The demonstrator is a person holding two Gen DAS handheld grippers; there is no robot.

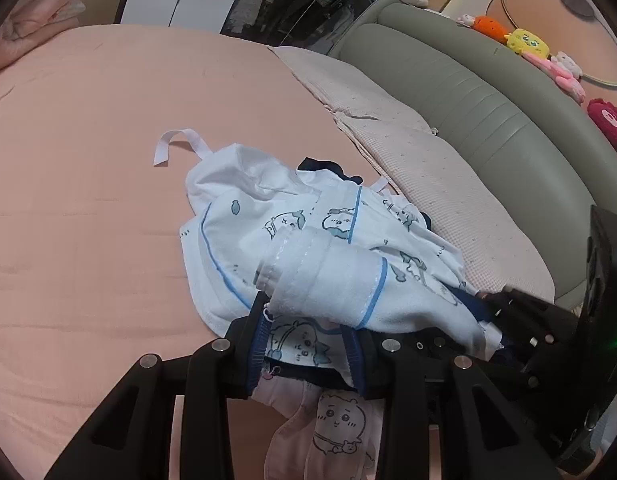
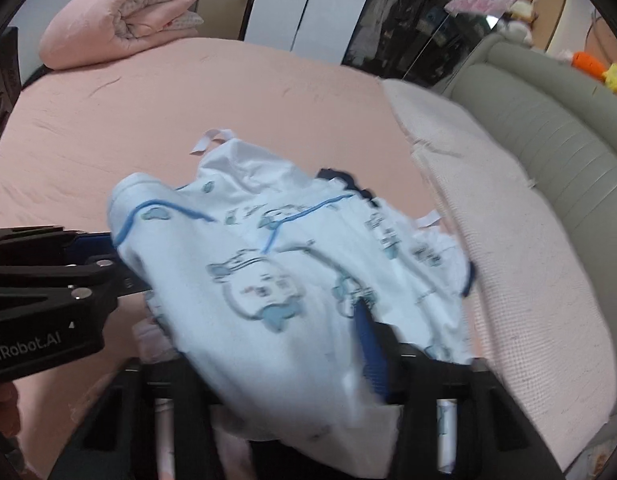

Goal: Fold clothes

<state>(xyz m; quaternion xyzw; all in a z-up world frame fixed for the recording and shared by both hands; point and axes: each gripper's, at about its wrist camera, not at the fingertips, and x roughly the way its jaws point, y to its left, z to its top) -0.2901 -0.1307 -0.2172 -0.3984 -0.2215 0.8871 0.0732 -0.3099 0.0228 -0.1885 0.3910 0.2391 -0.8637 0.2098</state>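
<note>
A white garment [image 1: 244, 224] with blue piping and cartoon prints lies bunched on the pink bed [image 1: 88, 140]; it also shows in the right wrist view [image 2: 268, 264], blurred. My left gripper [image 1: 306, 344] has its blue-padded fingers [image 1: 258, 344] apart with a fold of the garment lying between and over them. My right gripper [image 2: 300, 360] is mostly covered by the garment; one blue pad [image 2: 372, 360] shows, the other is hidden. The left gripper [image 2: 88, 248] enters the right wrist view from the left, its tips under the cloth. A pink printed garment [image 1: 332, 428] hangs below the left gripper.
Two pale pillows [image 1: 408, 168] lie along the grey-green padded headboard [image 1: 488, 100] on the right, with plush toys [image 1: 528, 42] on its ledge. A rolled pink quilt [image 2: 120, 12] sits at the far left corner. A white strap [image 1: 176, 142] trails from the garment.
</note>
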